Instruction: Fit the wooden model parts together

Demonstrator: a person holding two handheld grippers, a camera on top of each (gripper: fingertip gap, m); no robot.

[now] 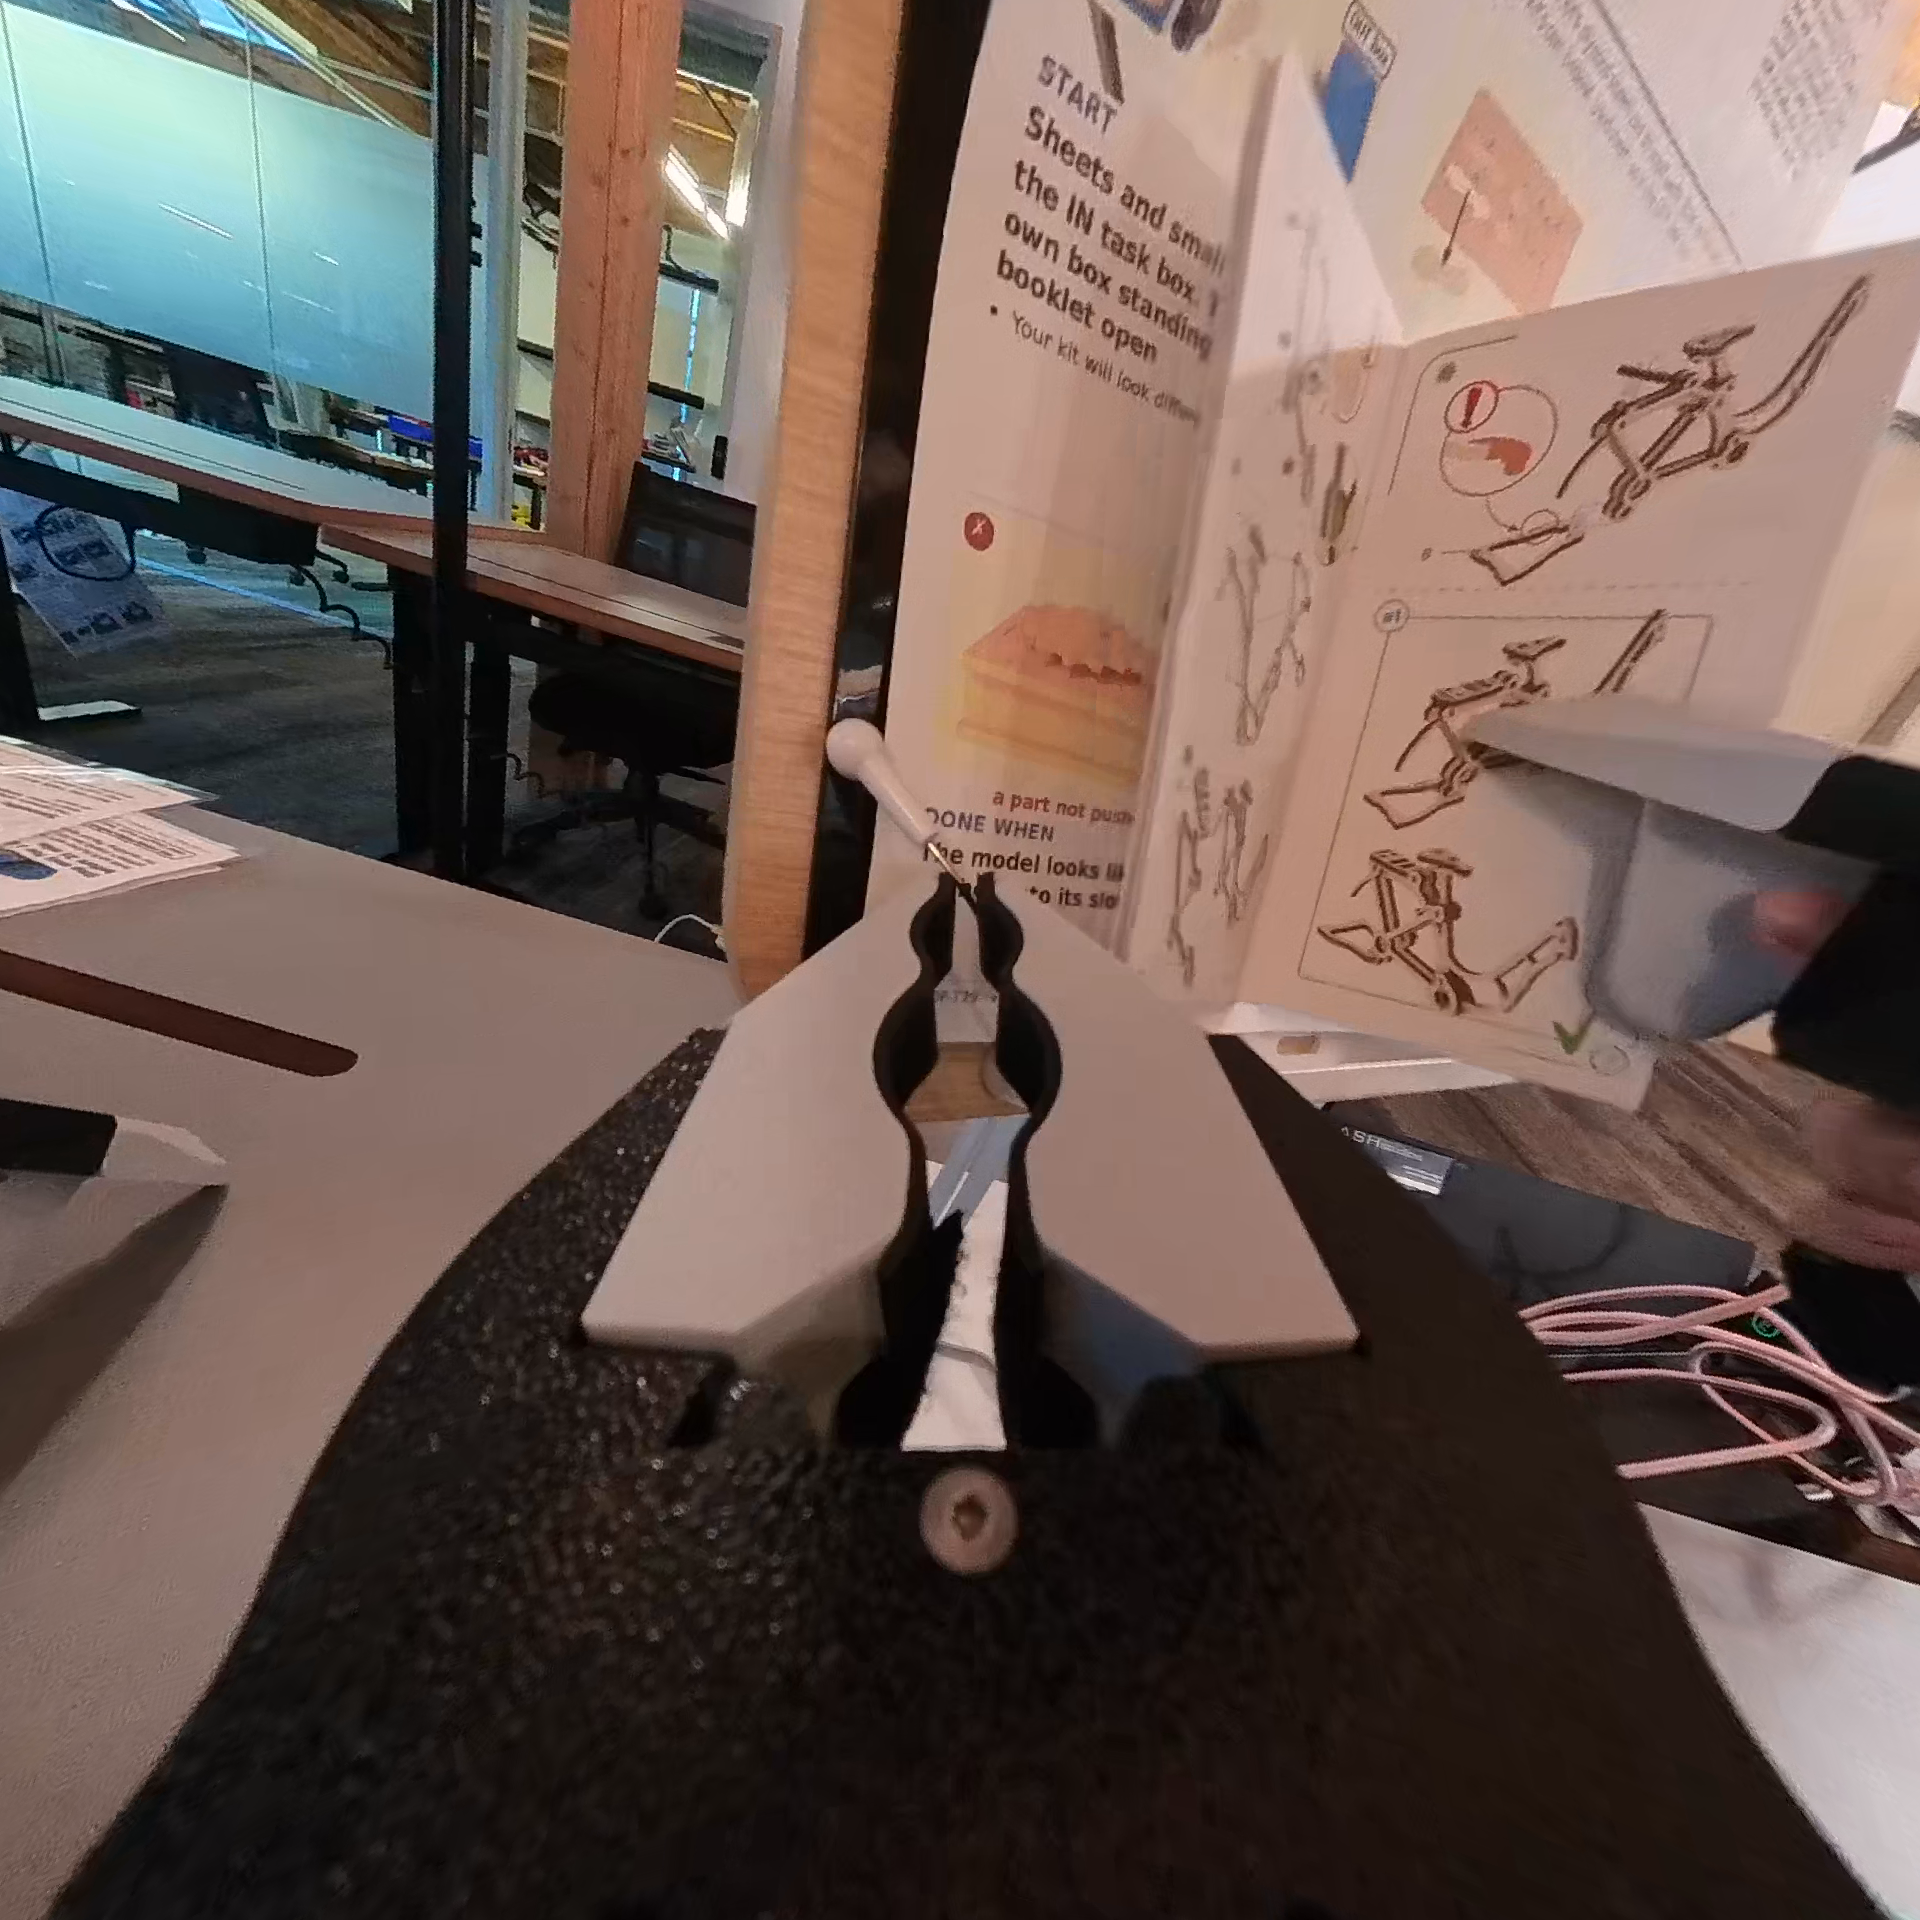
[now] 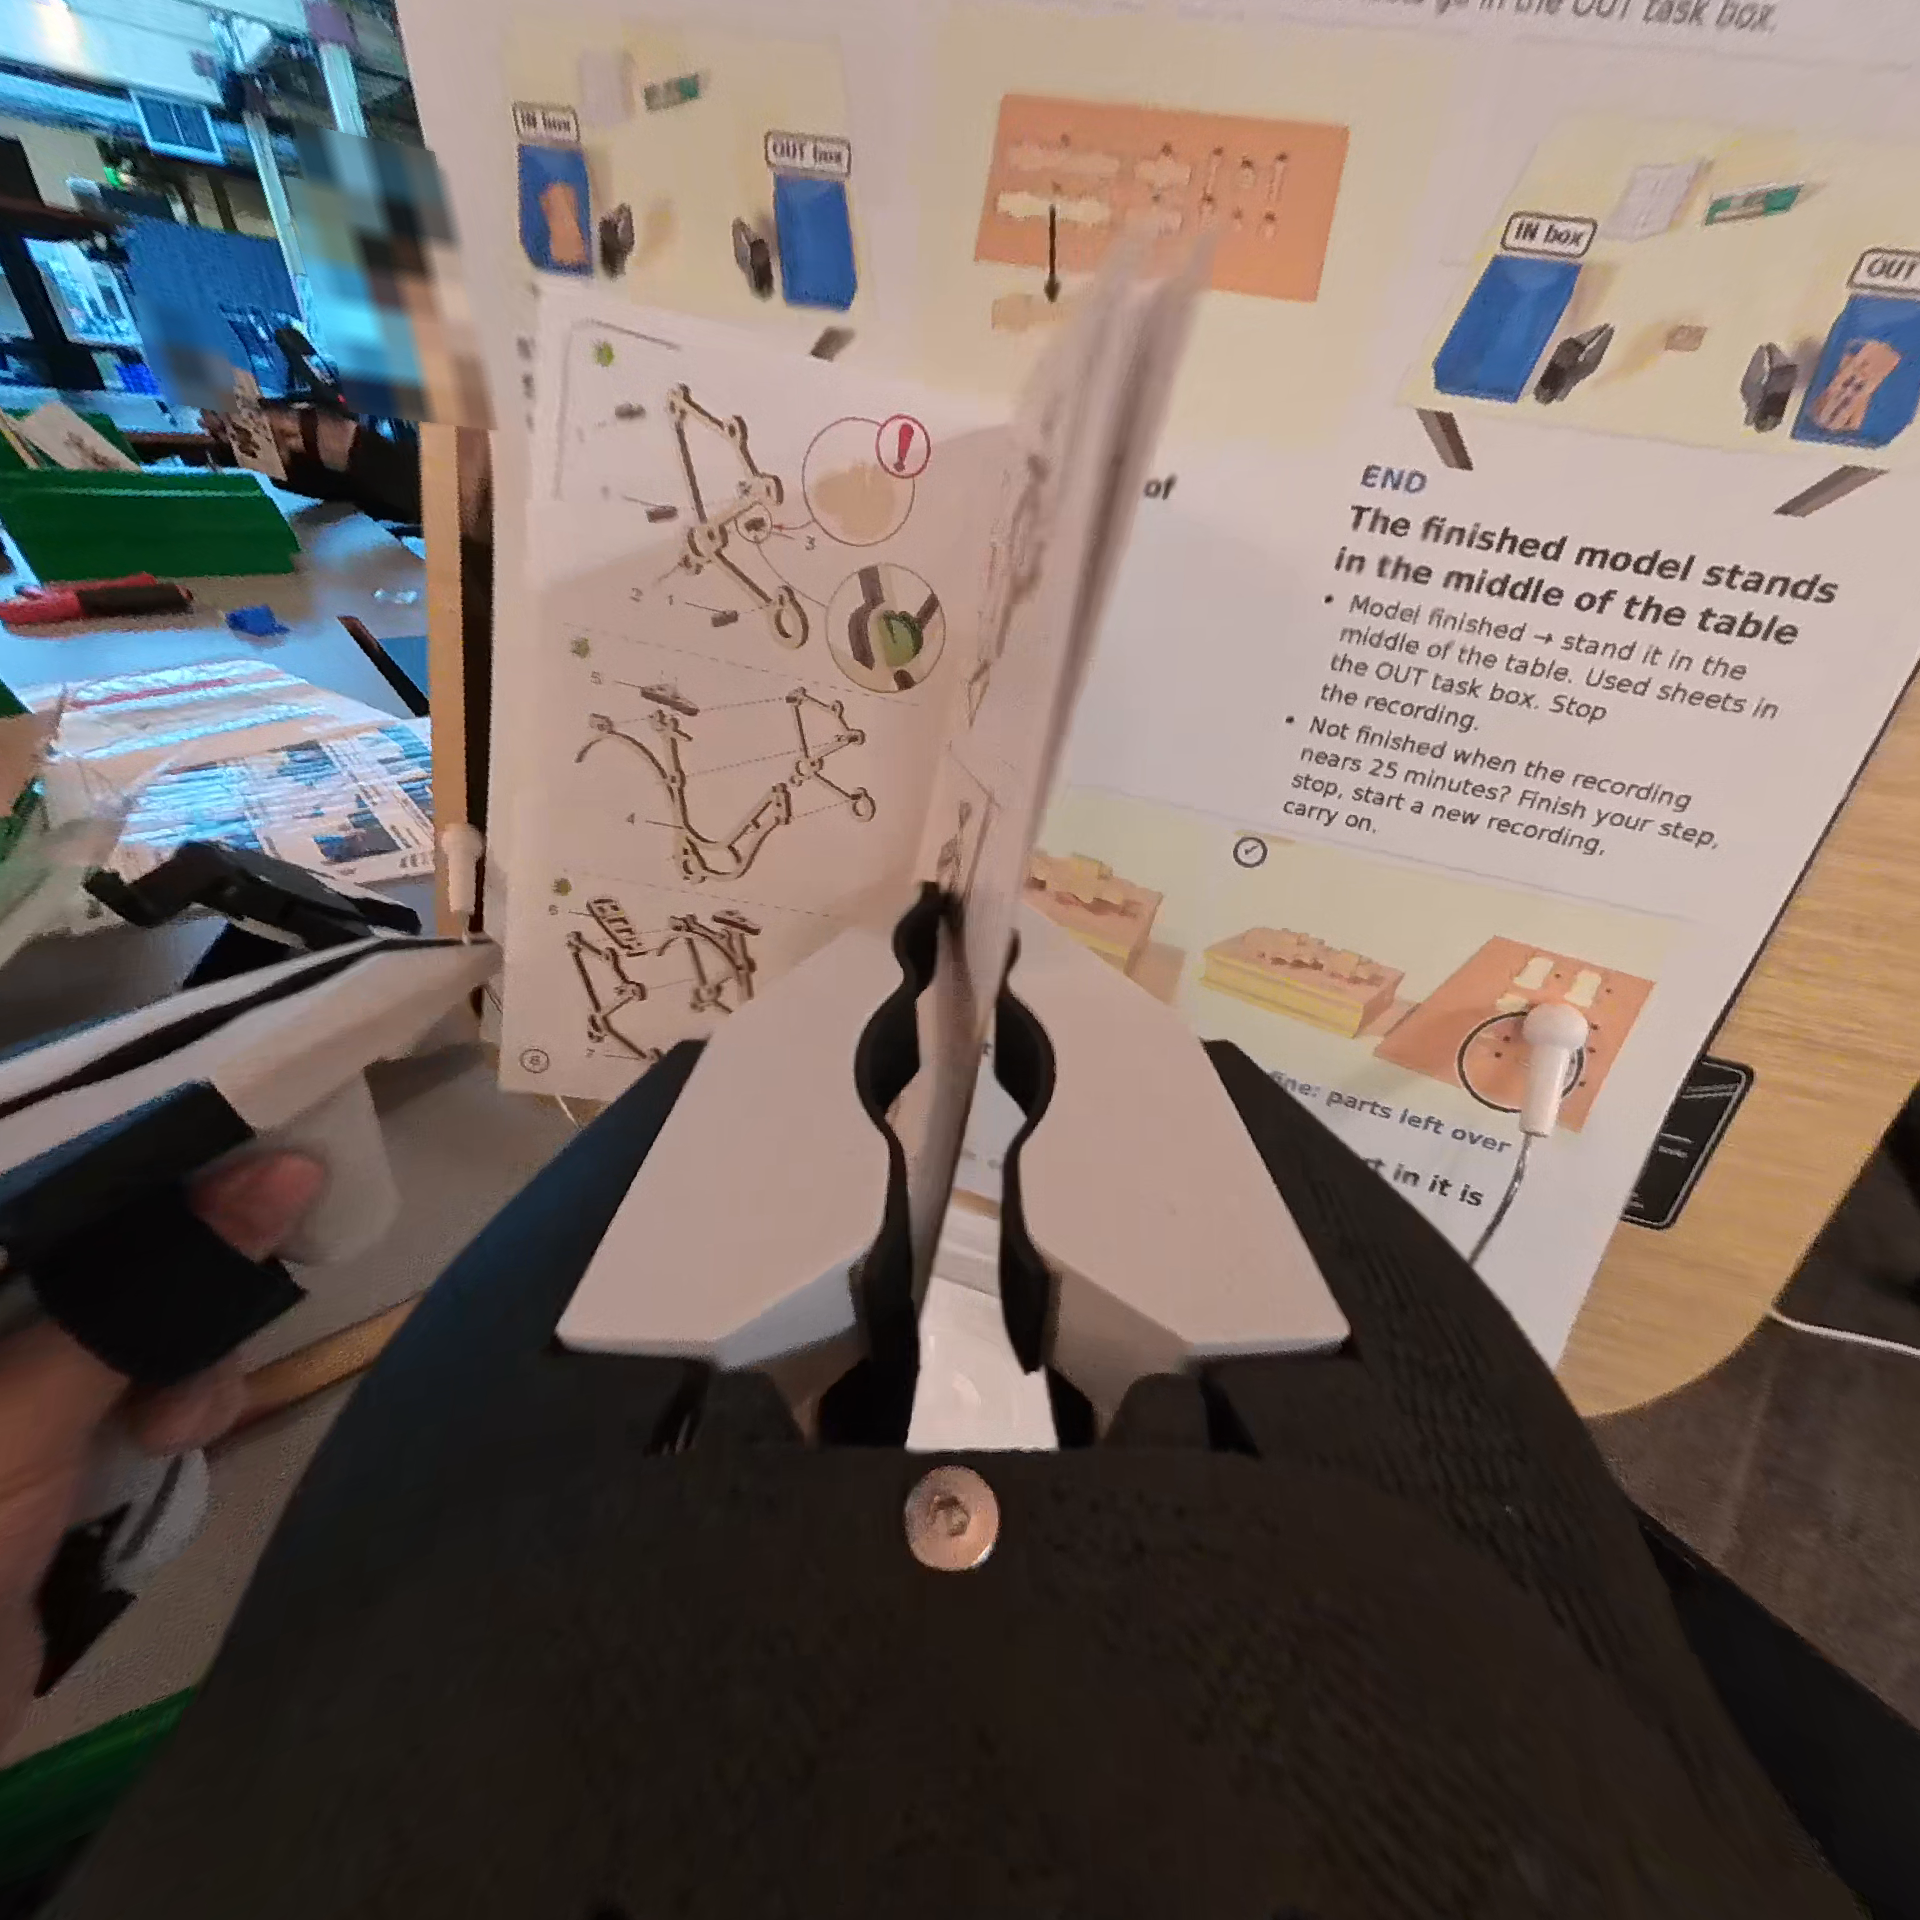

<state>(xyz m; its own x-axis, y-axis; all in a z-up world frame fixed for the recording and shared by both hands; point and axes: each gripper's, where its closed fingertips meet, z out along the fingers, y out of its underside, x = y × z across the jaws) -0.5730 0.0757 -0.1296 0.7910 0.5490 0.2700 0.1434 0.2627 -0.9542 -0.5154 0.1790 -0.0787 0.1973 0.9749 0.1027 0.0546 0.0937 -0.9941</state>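
Open-plan office w/ desks [image 1: 582,592] (glass partition [image 1: 208,229]).

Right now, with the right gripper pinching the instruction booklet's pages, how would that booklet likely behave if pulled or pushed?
Probably floppy: the instruction booklet is thin paper, and the pages in the right gripper stand edge-on and look slightly bowed. Likely light, since one pinch holds them up. Possibly tearable if tugged, as the left gripper appears shut at the booklet's other edge.
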